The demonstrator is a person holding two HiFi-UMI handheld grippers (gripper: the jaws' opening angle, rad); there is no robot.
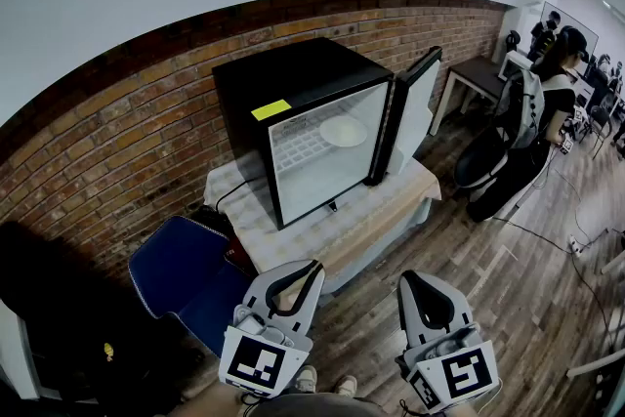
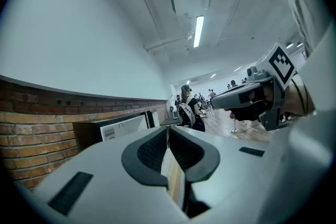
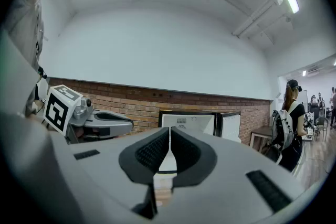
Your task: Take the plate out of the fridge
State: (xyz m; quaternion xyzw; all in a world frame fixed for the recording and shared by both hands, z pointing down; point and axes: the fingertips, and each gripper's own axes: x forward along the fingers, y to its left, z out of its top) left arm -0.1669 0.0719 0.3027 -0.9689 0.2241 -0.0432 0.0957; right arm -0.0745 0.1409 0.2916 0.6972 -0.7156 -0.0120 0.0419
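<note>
A white plate (image 1: 344,131) lies on the wire shelf inside a small black fridge (image 1: 293,73), whose door (image 1: 415,107) stands open to the right. The fridge sits on a cloth-covered table (image 1: 391,200). Both grippers are held low, well in front of the table and apart from the fridge. My left gripper (image 1: 314,265) (image 2: 168,128) is shut with nothing between its jaws. My right gripper (image 1: 405,278) (image 3: 169,129) is shut and empty too. From the right gripper view the fridge (image 3: 194,122) shows straight ahead, and the plate is too small to make out there.
A blue chair (image 1: 181,269) stands left of the table, near my left gripper. A brick wall (image 1: 117,132) runs behind the fridge. At the right a person with a backpack (image 1: 547,83) sits beside a small dark table (image 1: 479,73). Wooden floor (image 1: 547,269) stretches to the right.
</note>
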